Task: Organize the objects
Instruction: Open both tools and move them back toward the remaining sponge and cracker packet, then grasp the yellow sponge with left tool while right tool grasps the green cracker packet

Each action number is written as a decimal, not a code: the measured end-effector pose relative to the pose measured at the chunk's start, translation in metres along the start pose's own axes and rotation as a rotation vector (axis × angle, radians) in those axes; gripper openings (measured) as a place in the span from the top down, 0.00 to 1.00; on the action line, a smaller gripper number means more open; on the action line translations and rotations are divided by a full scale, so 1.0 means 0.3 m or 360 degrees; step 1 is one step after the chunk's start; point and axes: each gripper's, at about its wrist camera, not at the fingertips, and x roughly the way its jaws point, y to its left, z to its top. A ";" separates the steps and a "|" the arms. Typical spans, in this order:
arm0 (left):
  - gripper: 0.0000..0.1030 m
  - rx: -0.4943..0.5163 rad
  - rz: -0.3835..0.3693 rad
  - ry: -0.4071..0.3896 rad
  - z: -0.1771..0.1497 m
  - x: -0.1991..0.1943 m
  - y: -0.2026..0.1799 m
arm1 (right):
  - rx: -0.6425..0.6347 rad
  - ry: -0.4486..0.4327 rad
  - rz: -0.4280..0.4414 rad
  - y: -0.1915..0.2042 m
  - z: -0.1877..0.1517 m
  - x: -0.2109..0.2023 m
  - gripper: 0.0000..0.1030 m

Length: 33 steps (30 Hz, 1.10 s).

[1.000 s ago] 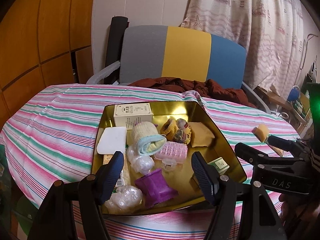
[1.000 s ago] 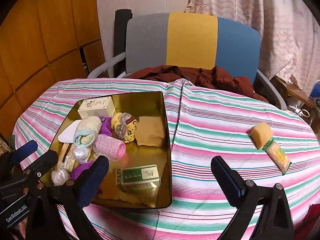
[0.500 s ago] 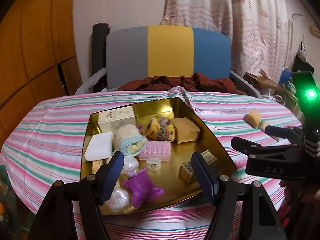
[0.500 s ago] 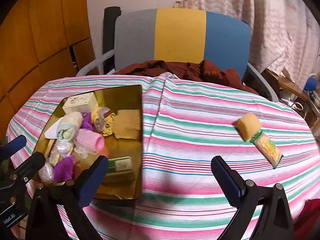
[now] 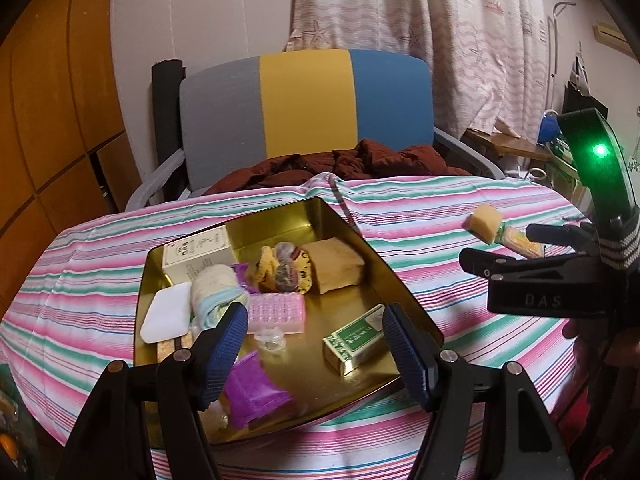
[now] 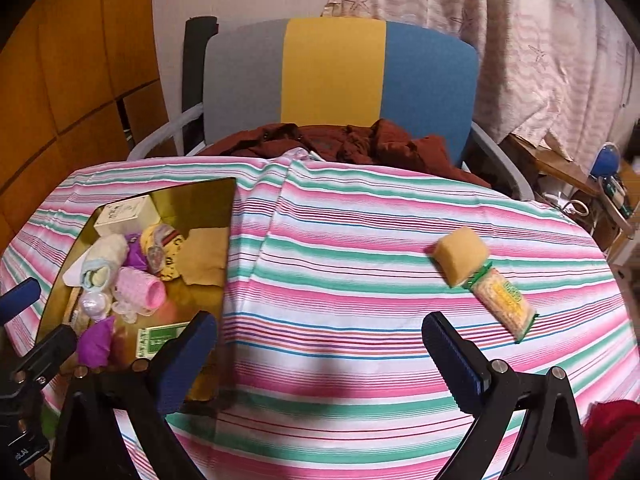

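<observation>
Most items already lie in the gold tray (image 6: 230, 216), left of frame. The sponge (image 6: 460, 254) and snack packet (image 6: 502, 304) remain on the bench, right of centre. Both grippers, left (image 5: 314, 344) and right (image 6: 320, 356), have wide, empty jaws.

A lived-in room of a home: a round table under a pink, green and white striped cloth (image 6: 360, 264), a grey, yellow and blue upholstered armchair (image 6: 336, 76) with a rust-brown quilted jacket (image 6: 360, 144) dumped on its seat, a pale curtain printed with starfish (image 6: 520, 40), and orange wooden wall panels (image 5: 48, 120)
</observation>
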 end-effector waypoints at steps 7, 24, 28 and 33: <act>0.31 0.0064 -0.0055 0.0000 0.020 0.015 -0.055 | 0.0061 0.0057 -0.0061 -0.129 0.025 0.019 0.00; 0.31 0.0199 -0.0167 0.0063 0.059 0.102 -0.205 | 0.0483 0.0124 -0.0269 -0.642 0.080 0.136 0.00; 0.31 0.0233 -0.0197 0.0082 0.066 0.128 -0.252 | 0.0592 0.0112 -0.0250 -0.743 0.076 0.205 0.00; 0.31 0.0260 -0.0277 0.0105 0.075 0.160 -0.308 | 0.0823 0.0232 -0.0240 -0.863 0.036 0.282 0.00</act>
